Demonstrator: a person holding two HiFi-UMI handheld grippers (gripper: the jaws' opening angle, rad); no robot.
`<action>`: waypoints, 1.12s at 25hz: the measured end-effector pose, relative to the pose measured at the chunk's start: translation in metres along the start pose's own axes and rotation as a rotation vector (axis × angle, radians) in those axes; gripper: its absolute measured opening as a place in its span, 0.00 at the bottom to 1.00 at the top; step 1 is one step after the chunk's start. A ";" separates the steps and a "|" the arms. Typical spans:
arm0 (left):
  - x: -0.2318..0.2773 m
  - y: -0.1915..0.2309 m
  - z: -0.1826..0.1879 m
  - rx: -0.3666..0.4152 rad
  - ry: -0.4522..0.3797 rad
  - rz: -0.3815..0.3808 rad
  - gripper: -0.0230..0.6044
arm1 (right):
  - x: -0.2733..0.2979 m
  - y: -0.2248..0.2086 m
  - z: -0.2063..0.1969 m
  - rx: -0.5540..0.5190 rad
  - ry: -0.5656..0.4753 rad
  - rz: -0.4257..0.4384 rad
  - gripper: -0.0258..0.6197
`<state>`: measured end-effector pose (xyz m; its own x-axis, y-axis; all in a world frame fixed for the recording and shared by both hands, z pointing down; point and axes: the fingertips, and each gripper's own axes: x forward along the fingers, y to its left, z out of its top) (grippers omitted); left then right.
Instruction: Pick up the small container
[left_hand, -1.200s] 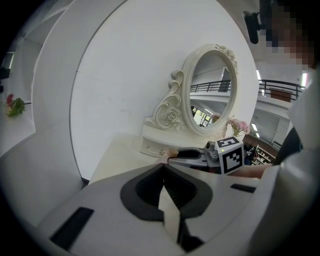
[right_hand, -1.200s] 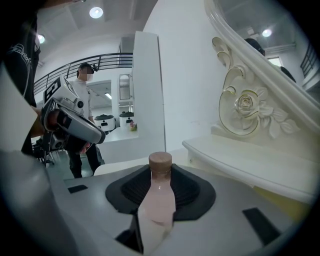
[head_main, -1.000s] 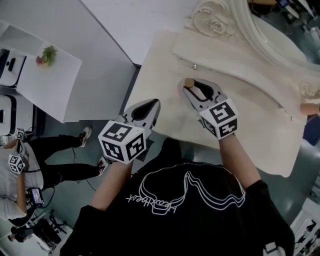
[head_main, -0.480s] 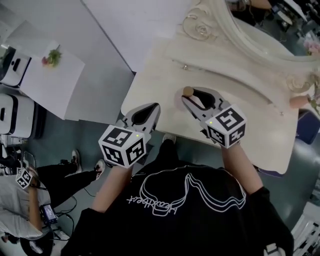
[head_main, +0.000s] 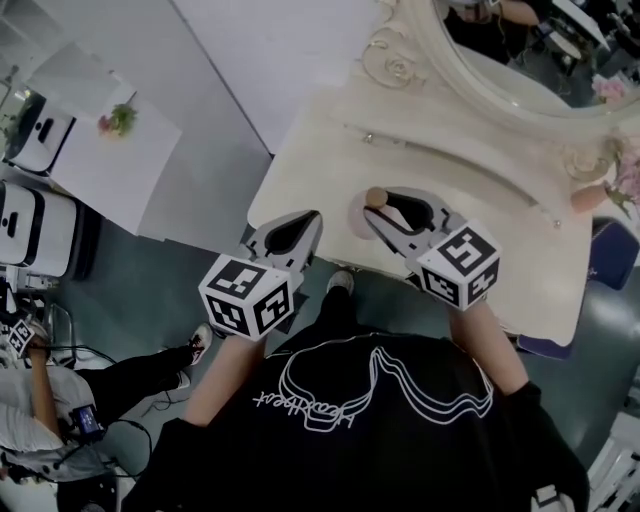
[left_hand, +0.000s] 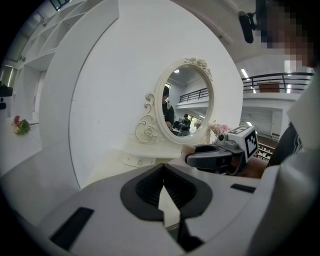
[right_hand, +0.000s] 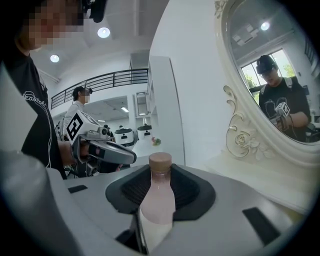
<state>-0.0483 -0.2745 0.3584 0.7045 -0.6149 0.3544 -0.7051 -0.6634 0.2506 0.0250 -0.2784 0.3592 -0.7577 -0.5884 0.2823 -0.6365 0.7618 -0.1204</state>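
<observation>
Nearest the camera a black printed shirt (head_main: 370, 420) is seen, with a forearm reaching out from it on each side. At the end of each forearm a gripper is held, each topped by a marker cube (head_main: 247, 297).

The left gripper (head_main: 310, 216) is carried just off the front edge of the cream dressing table (head_main: 330, 150). Its jaws are drawn together with nothing caught between them, as is shown in the left gripper view, where only a thin wedge of light is left between the dark pads (left_hand: 150, 187).

The right gripper (head_main: 384, 204) is held over the table's front part. Its jaws are clamped on the small container (right_hand: 156, 205), a pale pink bottle with a tan cap, held upright with the cap standing above the pads. In the head view the cap is seen at the jaw tips. Whether the bottle's base is clear of the table top cannot be made out with certainty.

Further back, the carved oval mirror (head_main: 500, 70) is set at the rear of the table, and pink flowers (head_main: 625, 175) are placed near its right end. Well to the left a white side table (head_main: 150, 190) with a small flower sprig (head_main: 118, 120) is seen.
</observation>
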 end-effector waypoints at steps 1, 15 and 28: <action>-0.002 -0.002 0.000 0.001 -0.001 0.000 0.04 | -0.002 0.003 0.001 -0.003 0.000 0.001 0.23; -0.013 -0.014 0.007 0.026 -0.025 -0.025 0.04 | -0.014 0.019 0.011 -0.026 -0.012 0.002 0.24; -0.007 -0.019 0.009 0.033 -0.023 -0.040 0.04 | -0.019 0.016 0.010 -0.021 -0.011 -0.008 0.24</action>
<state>-0.0392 -0.2611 0.3427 0.7343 -0.5967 0.3237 -0.6732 -0.7013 0.2343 0.0281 -0.2573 0.3423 -0.7543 -0.5970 0.2731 -0.6392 0.7628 -0.0981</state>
